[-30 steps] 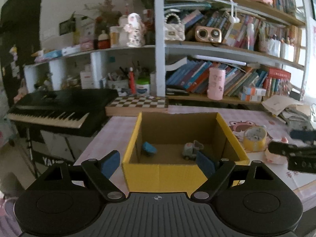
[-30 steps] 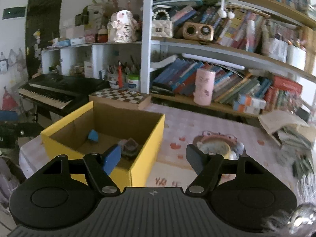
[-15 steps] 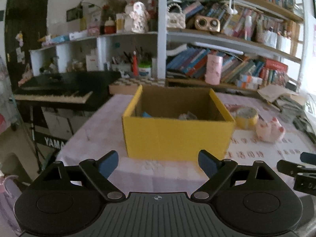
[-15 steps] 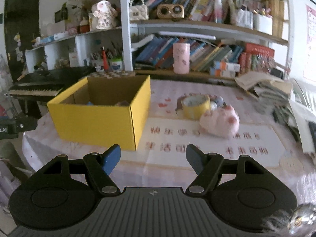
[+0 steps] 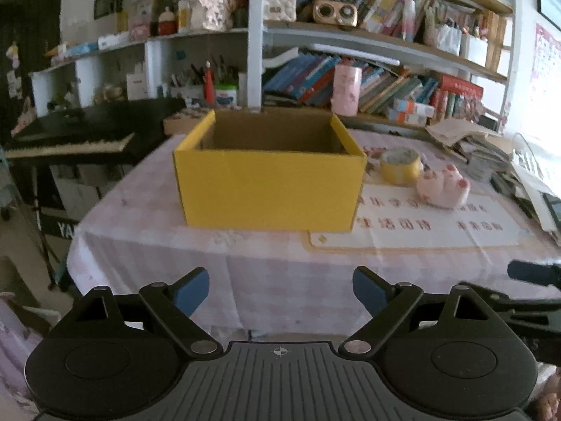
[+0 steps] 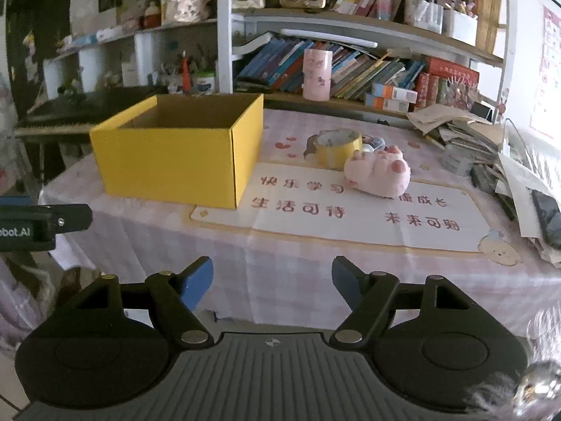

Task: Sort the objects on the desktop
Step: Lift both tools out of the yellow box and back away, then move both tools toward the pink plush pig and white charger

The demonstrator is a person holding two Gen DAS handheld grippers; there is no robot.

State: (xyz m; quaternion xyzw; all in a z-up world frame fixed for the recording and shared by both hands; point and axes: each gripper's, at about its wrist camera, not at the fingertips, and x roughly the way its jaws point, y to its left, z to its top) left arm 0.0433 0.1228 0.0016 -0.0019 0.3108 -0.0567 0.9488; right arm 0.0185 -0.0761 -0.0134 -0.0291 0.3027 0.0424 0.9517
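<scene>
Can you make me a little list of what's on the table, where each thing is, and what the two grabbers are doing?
box: yellow box, open at the top, on the table's left part
tape: yellow tape roll, to the right of the box
toy: pink plush toy, in front of the tape
paper: messy paper pile at the far right
table cover: pink checked cloth
left gripper: jaws open, nothing between them
right gripper: jaws opening, nothing between them

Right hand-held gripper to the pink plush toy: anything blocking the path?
Nothing visible. The right hand-held gripper is empty, jaws opening, back off the table's near edge. Only bare tablecloth and the printed mat lie before the pink plush toy. The yellow tape roll sits behind it, the yellow box off left.
</scene>
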